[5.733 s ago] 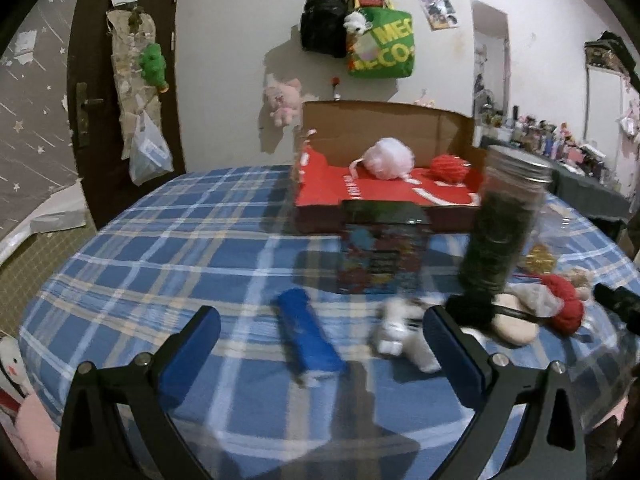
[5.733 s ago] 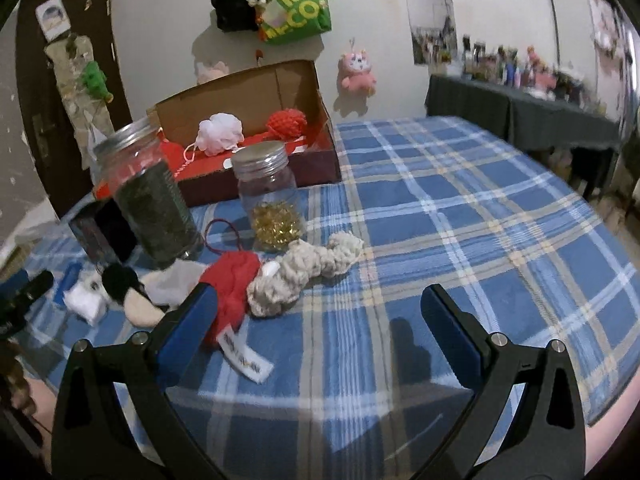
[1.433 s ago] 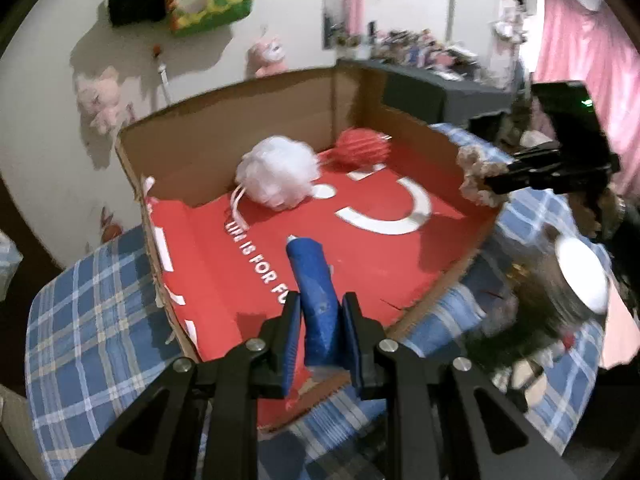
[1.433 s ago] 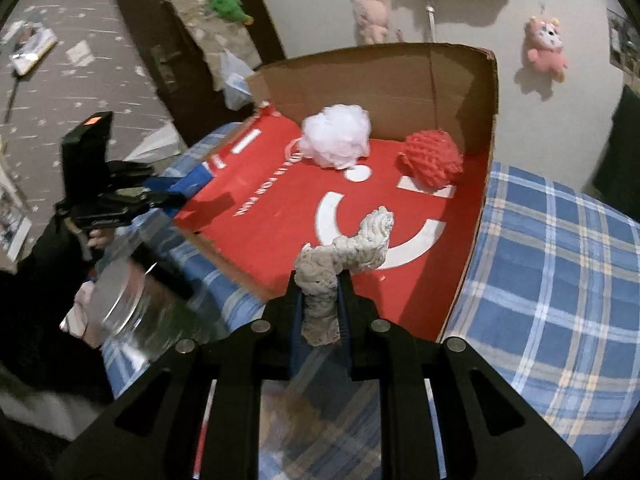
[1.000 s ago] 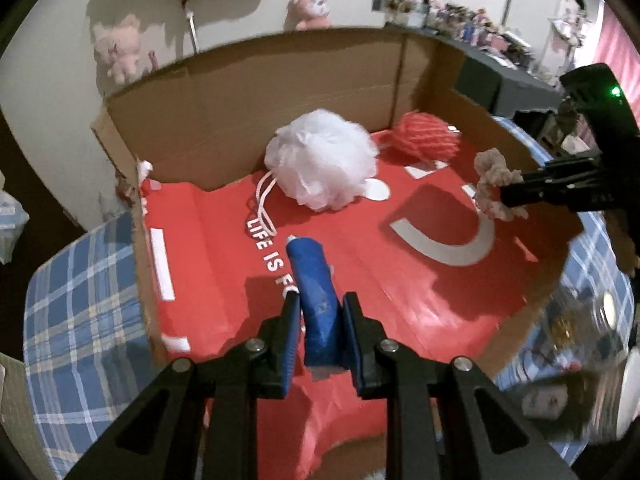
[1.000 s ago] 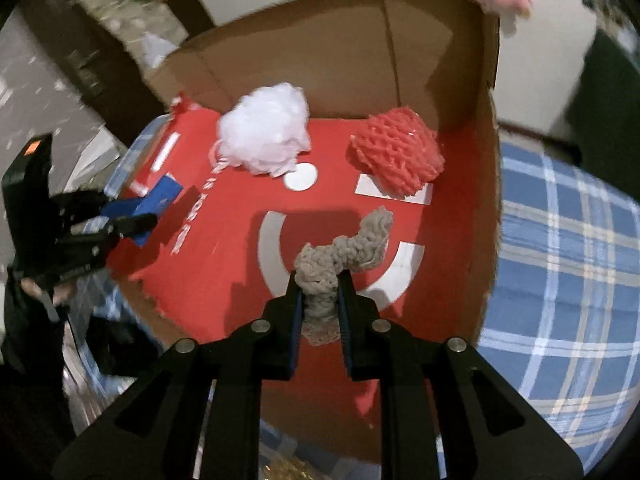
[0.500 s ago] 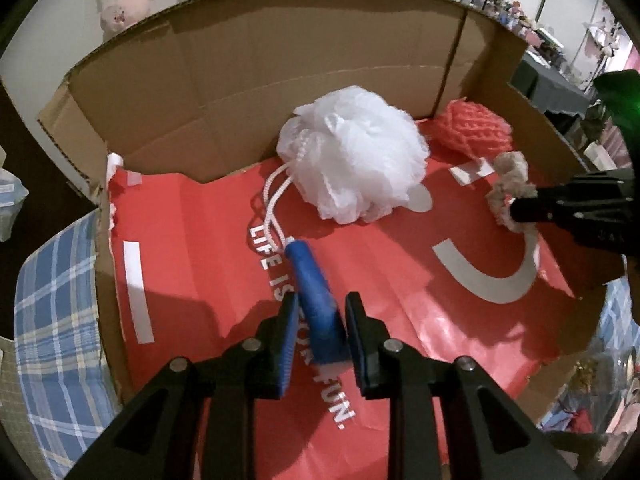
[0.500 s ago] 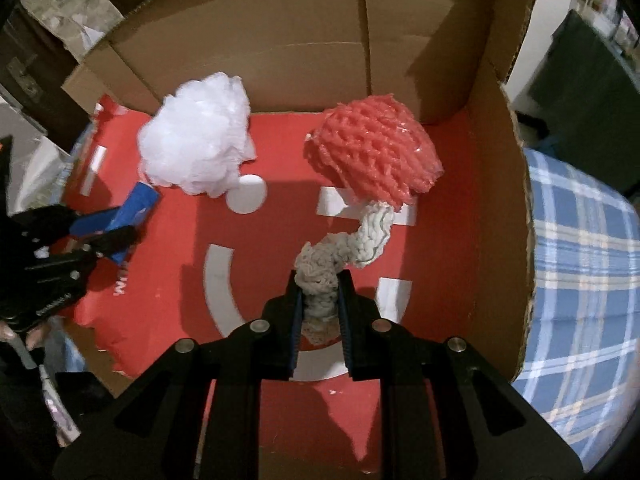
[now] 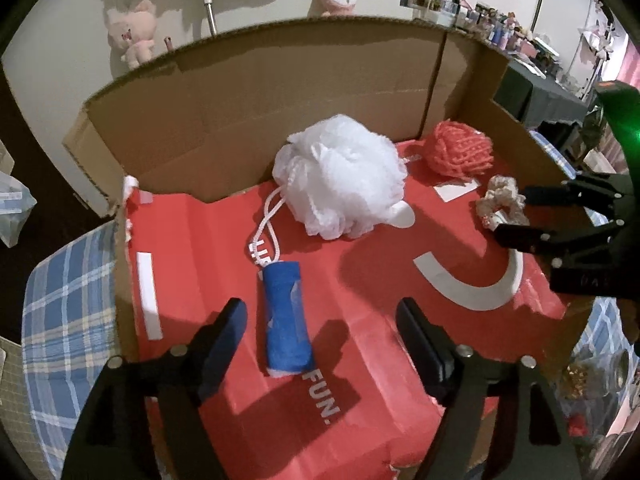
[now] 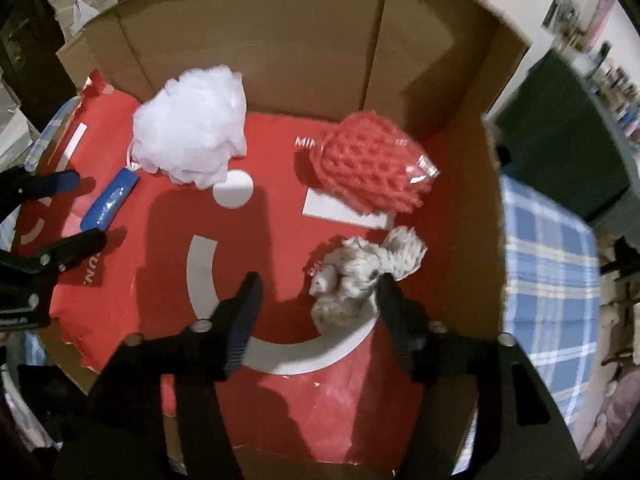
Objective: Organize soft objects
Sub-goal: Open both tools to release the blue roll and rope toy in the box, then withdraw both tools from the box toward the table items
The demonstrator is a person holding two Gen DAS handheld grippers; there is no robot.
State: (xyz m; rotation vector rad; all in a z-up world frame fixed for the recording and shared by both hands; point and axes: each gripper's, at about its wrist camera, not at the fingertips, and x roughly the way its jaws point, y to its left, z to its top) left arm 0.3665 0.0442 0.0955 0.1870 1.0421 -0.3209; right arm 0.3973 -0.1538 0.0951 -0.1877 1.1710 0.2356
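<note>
**Both soft items lie loose on the box floor, jaws spreading**

Left gripper [image 9: 320,316]: jaws opening, pads clear of the blue roll [image 9: 286,316], which lies flat on the red liner [image 9: 360,360] between and just ahead of the fingers, nearer the left one. Its far end sits at the cord of the white pouf [image 9: 340,178].

Right gripper [image 10: 318,300]: jaws opening. The rope toy [image 10: 364,272] lies crumpled on the liner between the fingers, close against the right one; contact there cannot be told. The red mesh ball [image 10: 370,168] is just beyond it.

Handling, judged:
- Blue roll: light, squashy, smooth wrapper, likely a bit slippery. Take it across the middle of its length.
- Rope toy: light, limp, rough knit; grips well but droops. Take it at the thick knotted middle, not a loose end.
- Neither looks fragile.

Pose: both grippers point steeply down into the cardboard box [image 9: 280,92], left over its left half, right over the right half, well apart from each other. The holding hands are not seen.
</note>
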